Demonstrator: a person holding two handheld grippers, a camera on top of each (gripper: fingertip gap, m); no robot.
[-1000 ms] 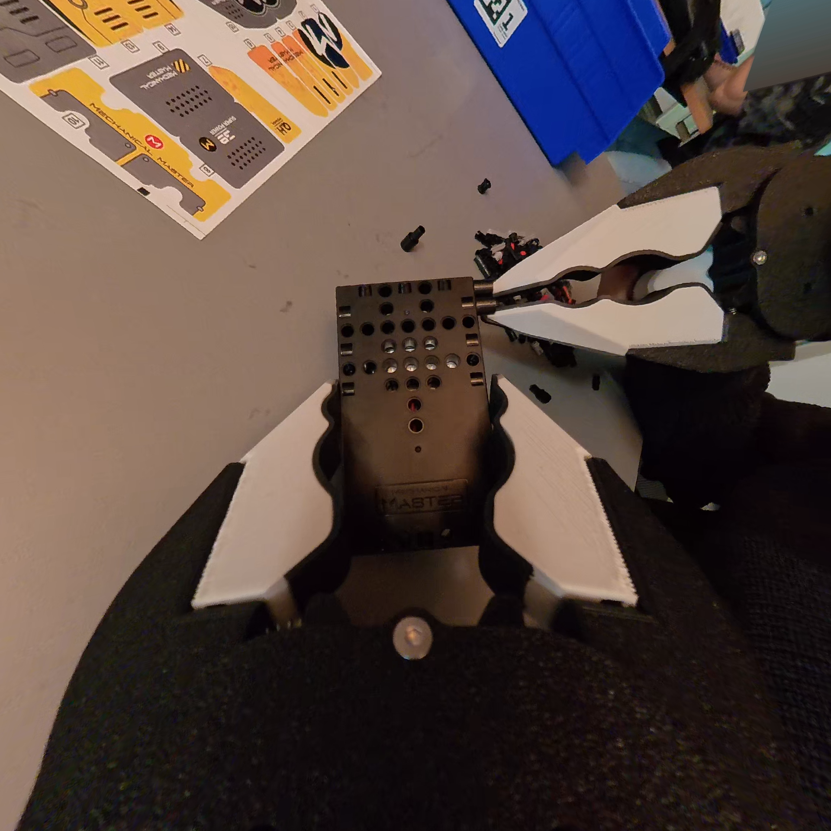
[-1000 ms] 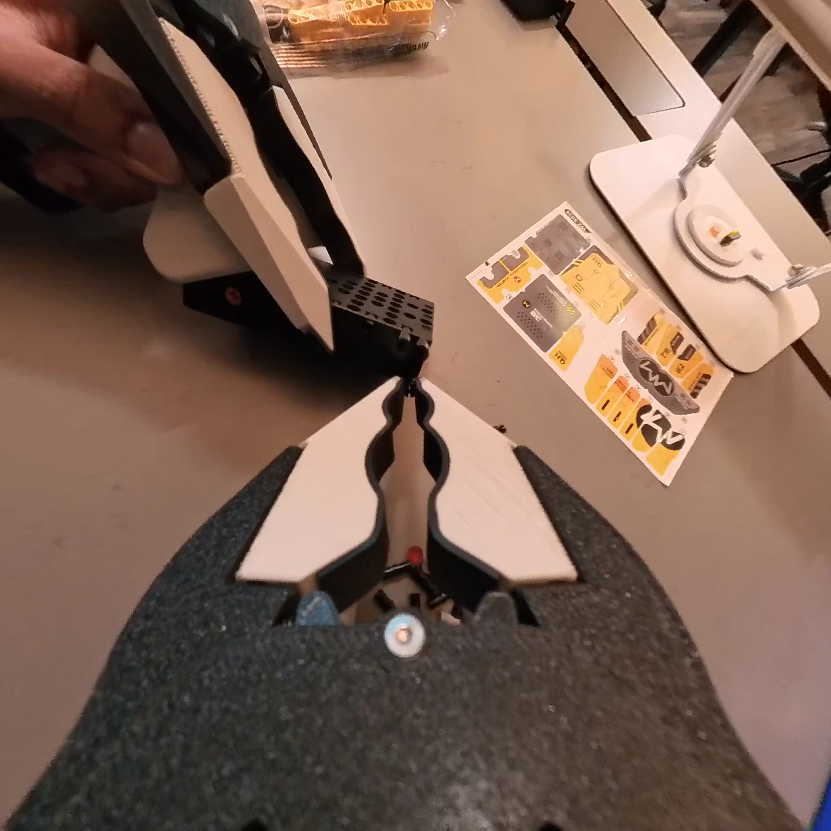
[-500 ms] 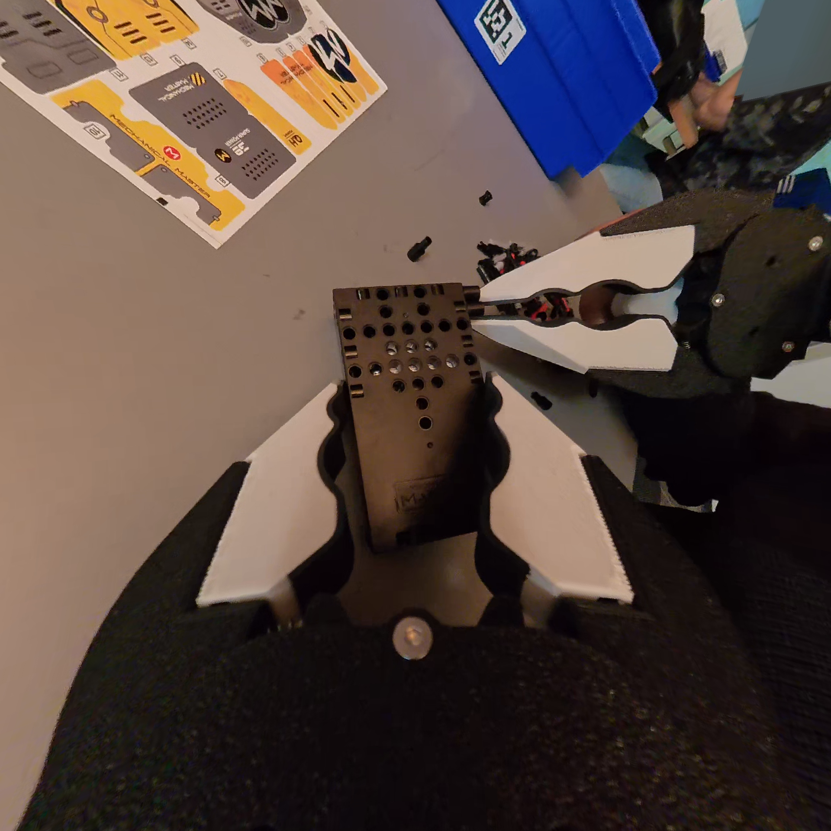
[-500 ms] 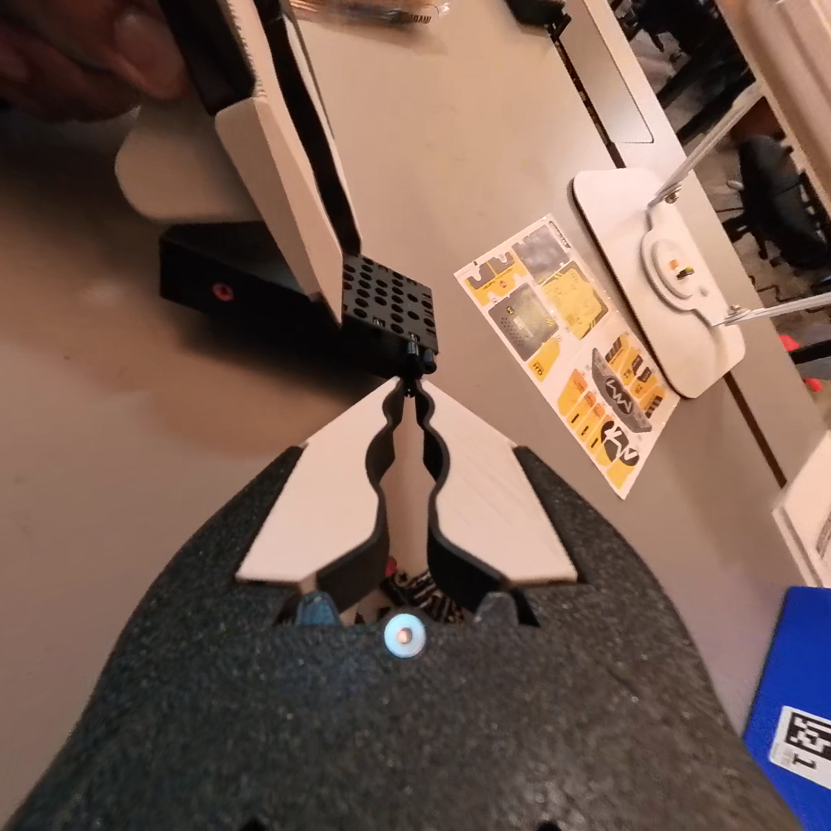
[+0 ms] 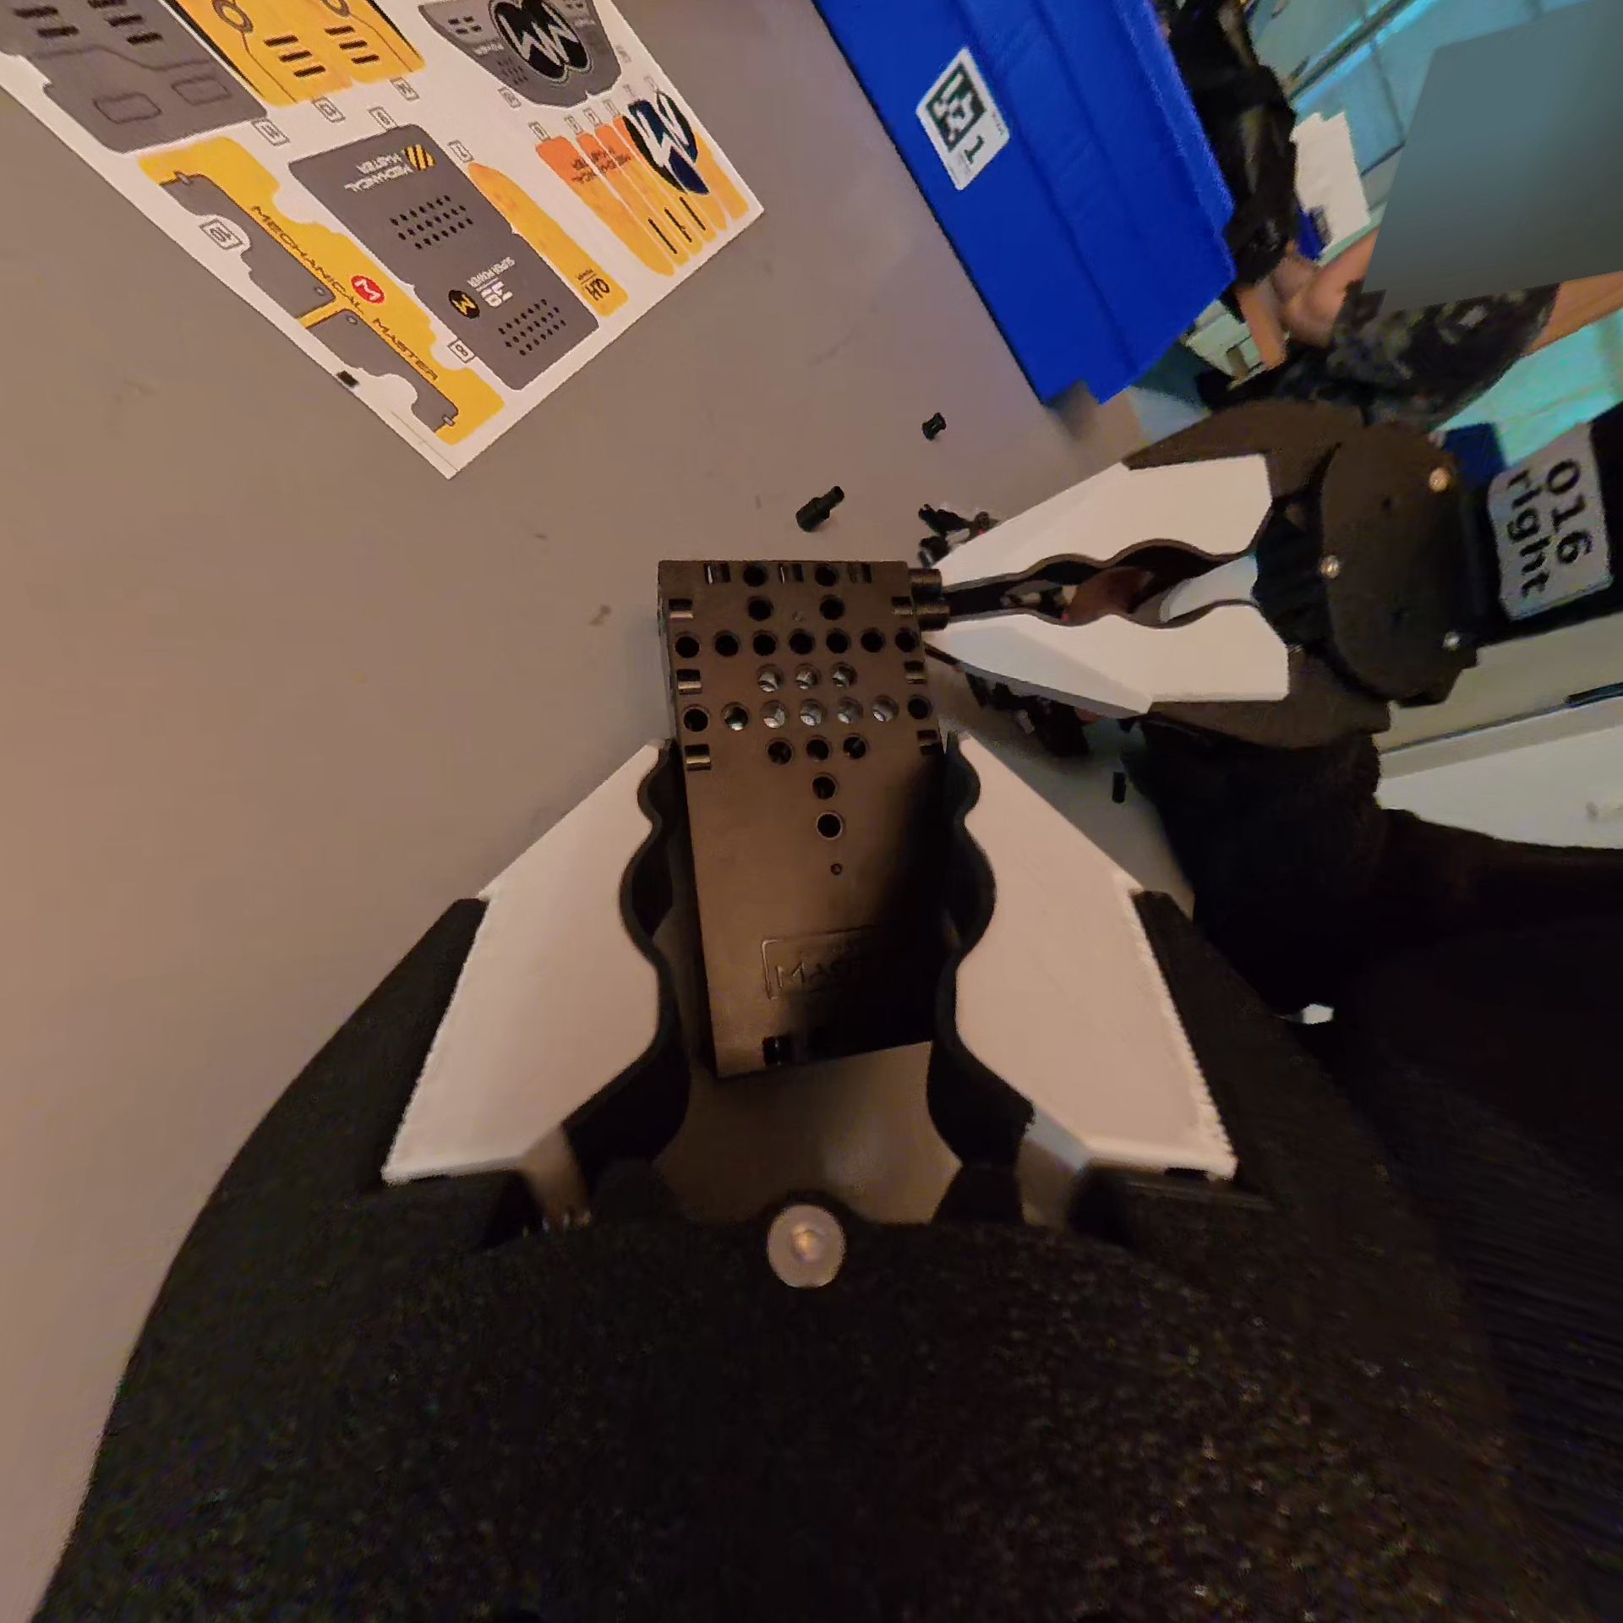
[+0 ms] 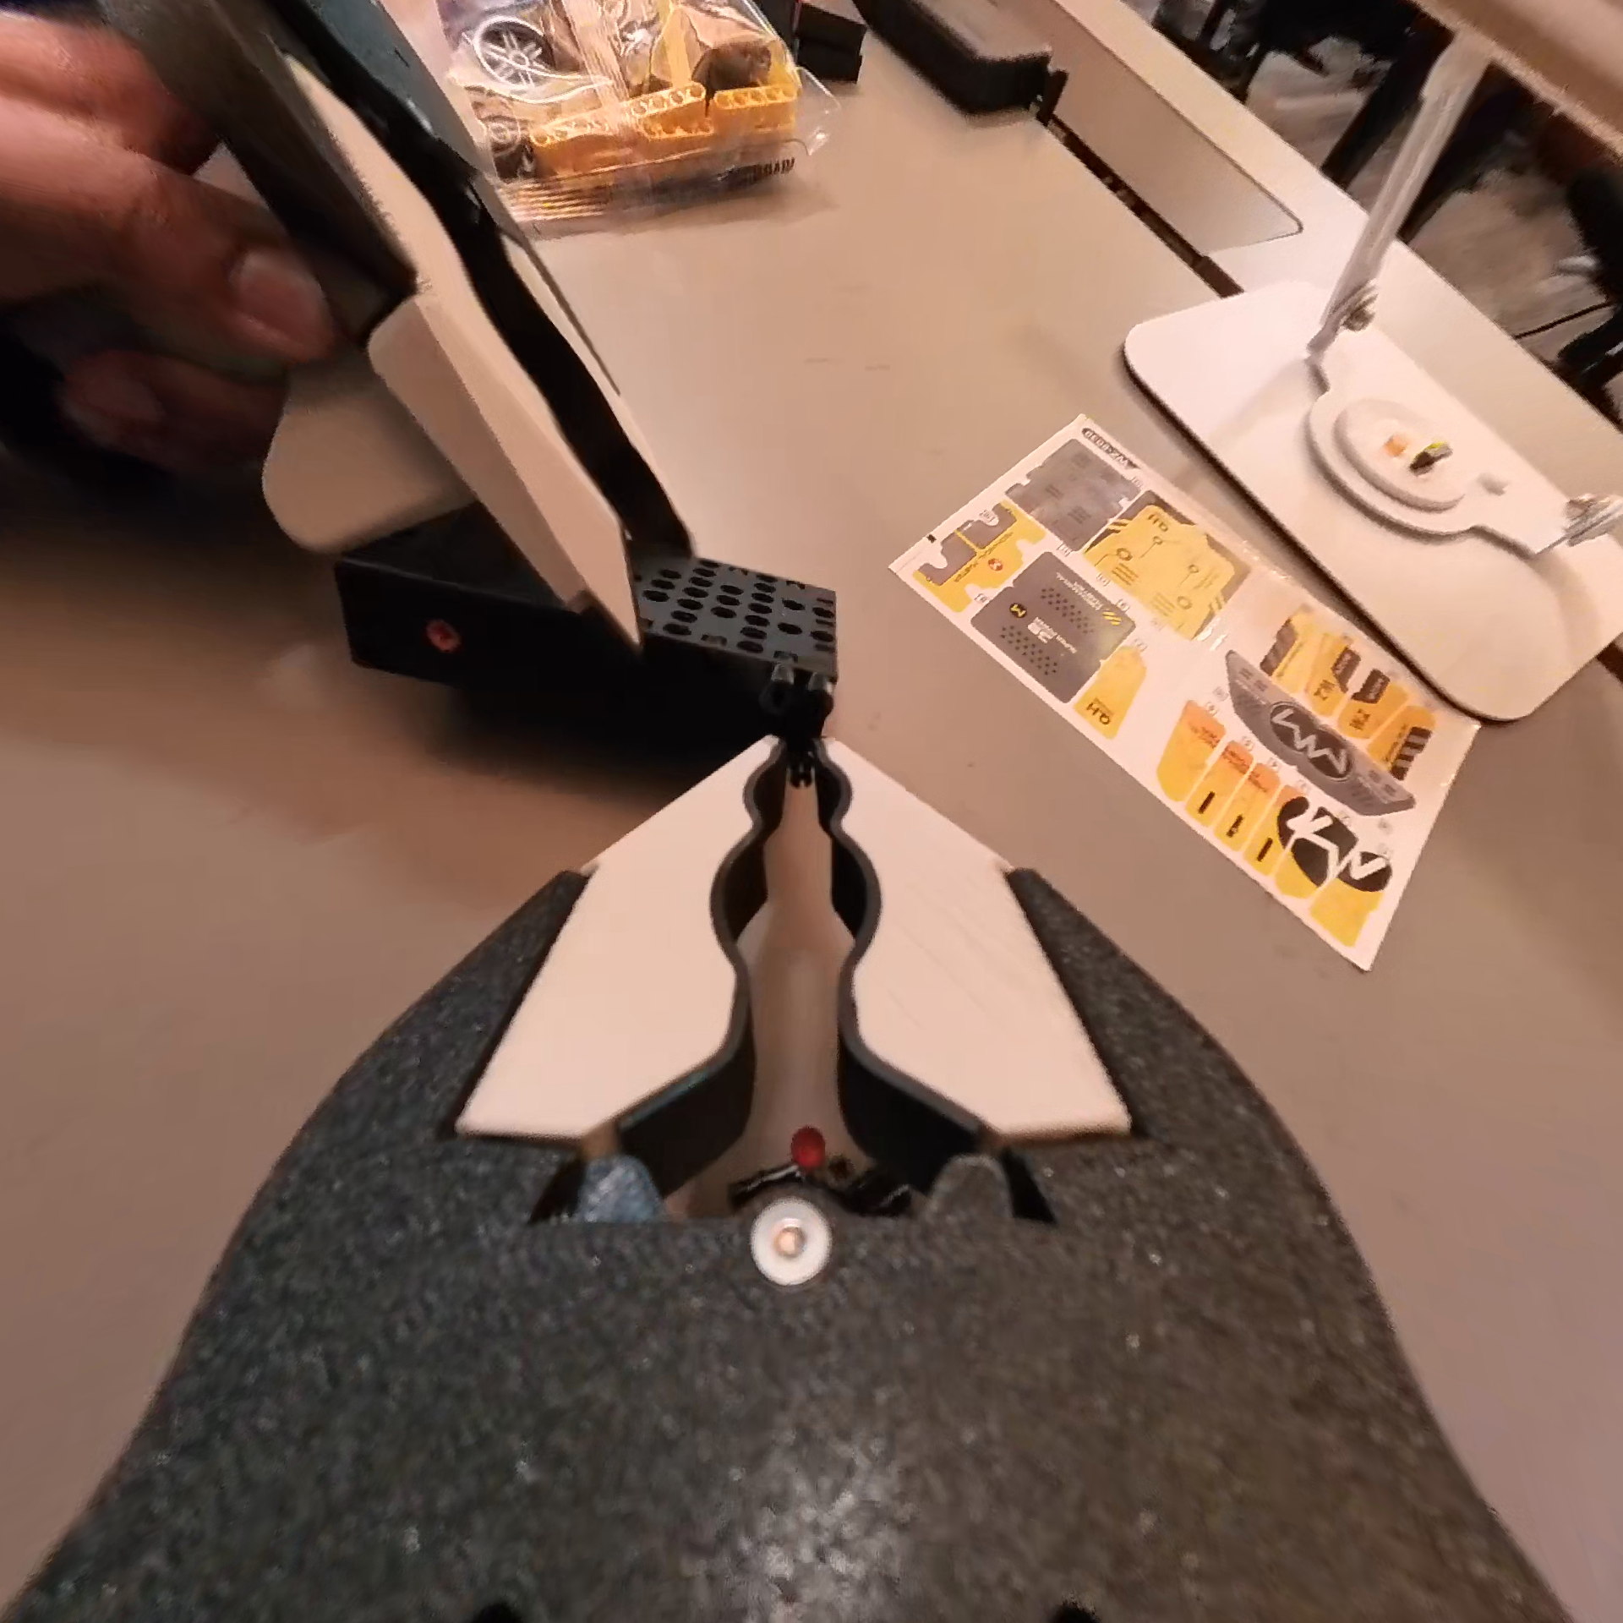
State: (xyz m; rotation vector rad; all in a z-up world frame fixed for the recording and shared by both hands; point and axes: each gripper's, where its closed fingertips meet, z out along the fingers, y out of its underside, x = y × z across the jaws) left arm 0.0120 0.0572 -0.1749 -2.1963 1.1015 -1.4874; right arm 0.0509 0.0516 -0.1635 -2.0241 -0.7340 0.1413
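A yellow-and-grey sticker sheet [image 5: 378, 202] lies flat on the grey desk [image 5: 220, 703], with a blue bin [image 5: 1054, 193] bearing a square tag beside it at the desk's edge. Two small black pins [image 5: 819, 508] lie loose between the sheet and the bin. Farther off sit a clear bag of yellow parts [image 6: 650, 114] and a white stand base [image 6: 1370, 492], just beside the sheet.

Black perforated plastic block [image 5: 795, 746] clamped between left gripper [image 5: 812, 764] fingers; small black pin [image 6: 797, 762] pinched in right gripper [image 6: 797, 773] at block's corner; yellow-grey sticker sheet [image 6: 1177, 667] laid right of block on grey table [image 6: 878, 369]; loose pins [image 5: 821, 508] scattered beyond block.
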